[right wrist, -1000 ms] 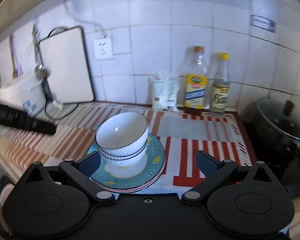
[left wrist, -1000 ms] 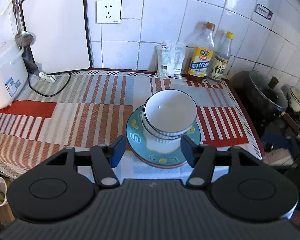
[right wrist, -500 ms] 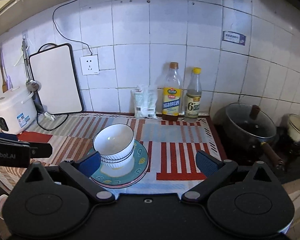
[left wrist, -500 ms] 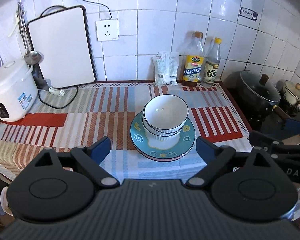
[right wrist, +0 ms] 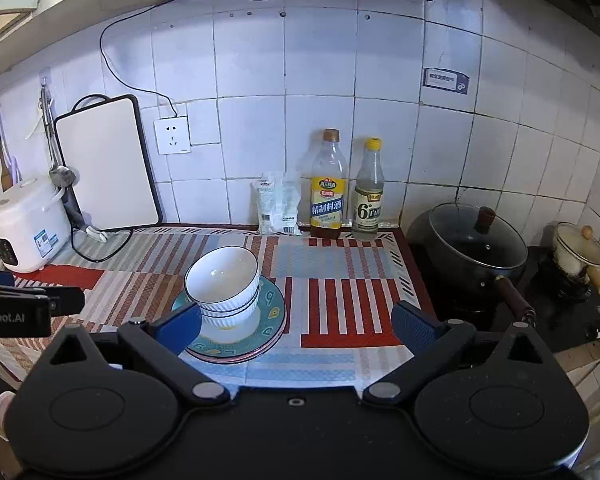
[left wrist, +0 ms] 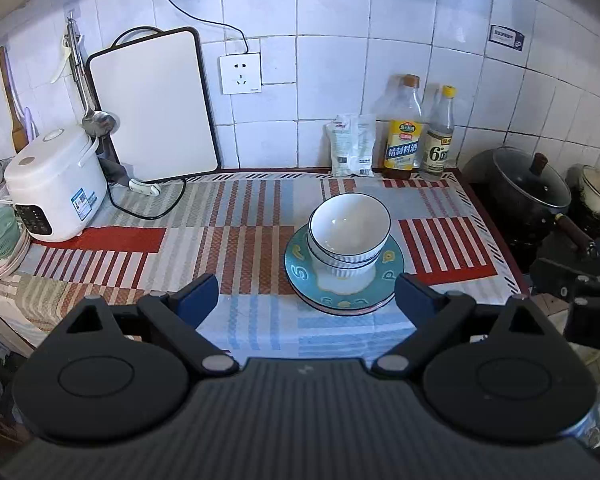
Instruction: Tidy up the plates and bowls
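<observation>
Hovering: both hand-held grippers are hanging above the near edge of the desk (left wrist: 260, 216), with nothing between their fingers.
Left hand-held gripper (left wrist: 306, 296): its jaws are standing wide apart, having just been opening, and they are gripping nothing.
Right hand-held gripper (right wrist: 296, 326): its jaws are likewise standing wide apart and empty.
Bowls (left wrist: 349, 229): two white bowls with dark rims are sitting nested, one inside the other, on the plates.
Plates (left wrist: 298, 262): a teal plate is lying on a pink-edged one, right of centre on the striped cloth (left wrist: 140, 240), near the front edge.
Progress: the stacking is looking finished, judging by how things are lying.
Risk, stack: the pile is sitting close to the near edge, so a low sweep by either gripper could be knocking it off.
Risk, bowls: the upper bowl is looking slightly off-centre, so a nudge could be tipping it.
Risk, right side: the lidded pot (right wrist: 476, 248) is standing just right of the cloth, within reach of a careless swing.
Writing, clear bottle (right wrist: 369, 192): a large "6°" is showing on its label.
Writing, yellow-label bottle (right wrist: 328, 188): Chinese characters are showing, too small for me to be reading surely.
Writing, left gripper's side: "nRobot.AI" is showing in the right wrist view.
</observation>
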The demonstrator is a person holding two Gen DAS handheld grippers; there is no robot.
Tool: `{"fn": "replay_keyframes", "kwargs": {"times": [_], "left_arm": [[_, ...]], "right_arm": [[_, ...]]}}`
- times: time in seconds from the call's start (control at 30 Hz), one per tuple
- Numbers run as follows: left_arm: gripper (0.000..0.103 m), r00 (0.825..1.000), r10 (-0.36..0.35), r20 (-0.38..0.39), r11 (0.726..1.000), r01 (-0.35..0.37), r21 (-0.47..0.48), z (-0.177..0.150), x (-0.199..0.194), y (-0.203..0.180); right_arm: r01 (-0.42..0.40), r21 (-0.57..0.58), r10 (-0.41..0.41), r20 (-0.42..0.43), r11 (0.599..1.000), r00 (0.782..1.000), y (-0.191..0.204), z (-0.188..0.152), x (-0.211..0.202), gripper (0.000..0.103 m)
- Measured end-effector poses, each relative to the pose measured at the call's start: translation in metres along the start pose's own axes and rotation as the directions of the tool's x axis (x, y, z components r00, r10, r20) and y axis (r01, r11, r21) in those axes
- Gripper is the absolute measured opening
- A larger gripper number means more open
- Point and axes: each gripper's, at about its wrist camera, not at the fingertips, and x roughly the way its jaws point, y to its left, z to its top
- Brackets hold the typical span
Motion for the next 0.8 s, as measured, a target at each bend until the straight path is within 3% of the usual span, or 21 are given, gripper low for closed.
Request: {"fn": "replay_keyframes", "kwargs": {"times": [0.5, 0.8], "left_arm": [[0.096, 1.000, -0.003, -0.003, 1.000, 0.003, 0.006, -0.005, -0.004, -0.001], [0.098, 0.999, 0.011, -0.036, 1.000, -0.011, -0.011, -0.009, -0.004, 0.000]], "right_arm": [[0.064, 0.048, -0.065, 0.027, 0.997, 0.998, 0.003, -0.009, -0.015, 0.102], [0.058, 0.053, -0.059, 0.009, 0.997, 0.998, 0.008, -0.014, -0.013, 0.102]]}}
